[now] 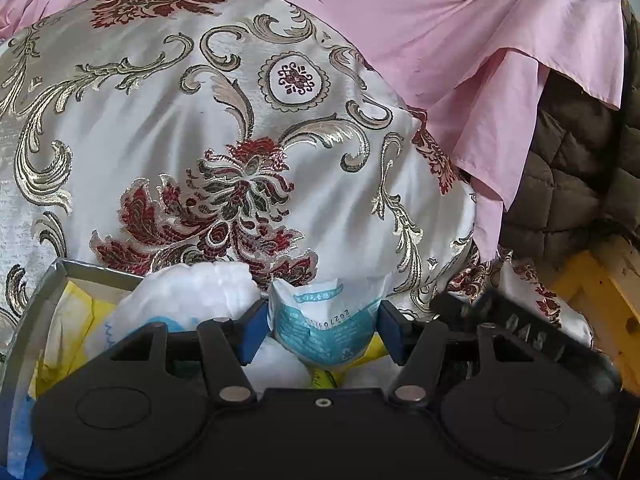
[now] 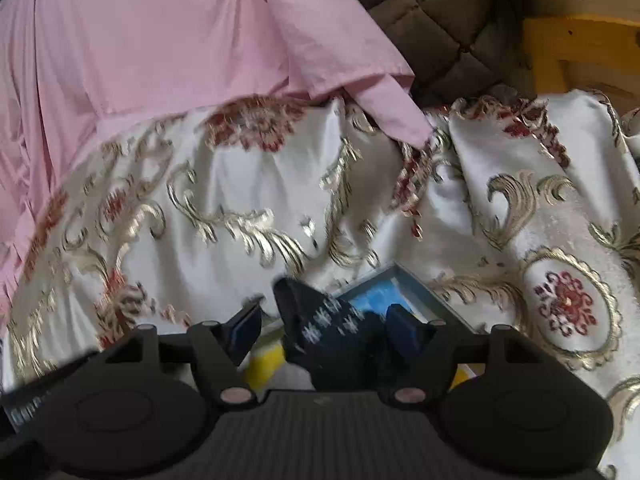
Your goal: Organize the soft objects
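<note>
So your left gripper [image 1: 323,330] sits right over the box [image 1: 60,270], with a white-and-teal packet [image 1: 320,320] standing between its jaws. Can't tell if the blue pads [image 1: 253,330] actually pinch it or just flank it. Your right gripper [image 2: 326,330] is released, jaws spread, and a dark sock [image 2: 320,320] with white snowflakes lies loose between them, over the same box's far corner [image 2: 400,280]. White wrapped bundles [image 1: 188,292] sit in the box. Beyond the box are the brocade cloth [image 1: 160,140] and pink sheet [image 1: 440,20].

Box [image 1: 60,276] mostly hidden behind gripper body; sock [image 2: 328,328] motion-blurred.
</note>
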A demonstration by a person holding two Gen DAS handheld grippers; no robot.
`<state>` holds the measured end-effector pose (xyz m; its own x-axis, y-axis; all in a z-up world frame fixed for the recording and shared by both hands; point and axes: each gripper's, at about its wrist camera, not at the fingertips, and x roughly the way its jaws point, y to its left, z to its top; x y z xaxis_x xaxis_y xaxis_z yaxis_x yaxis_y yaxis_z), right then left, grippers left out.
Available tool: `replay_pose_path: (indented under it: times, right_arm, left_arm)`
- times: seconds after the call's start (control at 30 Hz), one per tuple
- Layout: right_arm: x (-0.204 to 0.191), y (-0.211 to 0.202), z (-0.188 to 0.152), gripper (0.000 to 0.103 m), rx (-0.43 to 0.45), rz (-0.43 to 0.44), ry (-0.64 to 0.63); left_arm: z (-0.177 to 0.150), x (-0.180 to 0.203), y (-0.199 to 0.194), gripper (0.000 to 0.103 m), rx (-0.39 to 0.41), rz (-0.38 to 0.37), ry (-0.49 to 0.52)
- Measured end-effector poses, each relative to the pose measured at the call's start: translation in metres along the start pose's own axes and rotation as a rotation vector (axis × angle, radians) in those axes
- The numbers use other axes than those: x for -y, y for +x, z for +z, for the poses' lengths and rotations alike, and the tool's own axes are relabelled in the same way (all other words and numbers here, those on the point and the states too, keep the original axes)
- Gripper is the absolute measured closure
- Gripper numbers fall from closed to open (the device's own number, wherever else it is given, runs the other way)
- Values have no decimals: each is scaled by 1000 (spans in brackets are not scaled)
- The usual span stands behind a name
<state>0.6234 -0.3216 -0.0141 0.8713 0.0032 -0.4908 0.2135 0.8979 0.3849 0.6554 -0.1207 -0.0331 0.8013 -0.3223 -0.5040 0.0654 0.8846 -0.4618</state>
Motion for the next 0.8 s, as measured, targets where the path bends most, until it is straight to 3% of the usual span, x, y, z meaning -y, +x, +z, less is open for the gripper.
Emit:
replay_pose_path:
  times: [0.2, 0.37, 0.8]
  right_arm:
    - [-10, 10, 7, 28, 58, 89, -36]
    - [-13, 28, 5, 27, 0, 167, -27]
    - [-5, 7, -30, 27, -8, 63, 22]
  left_arm:
    - [-3, -8, -7, 41, 8, -14, -22]
    - [-5, -16, -11, 39, 10, -17, -21]
    - [-12, -28, -33, 36, 10, -42, -52]
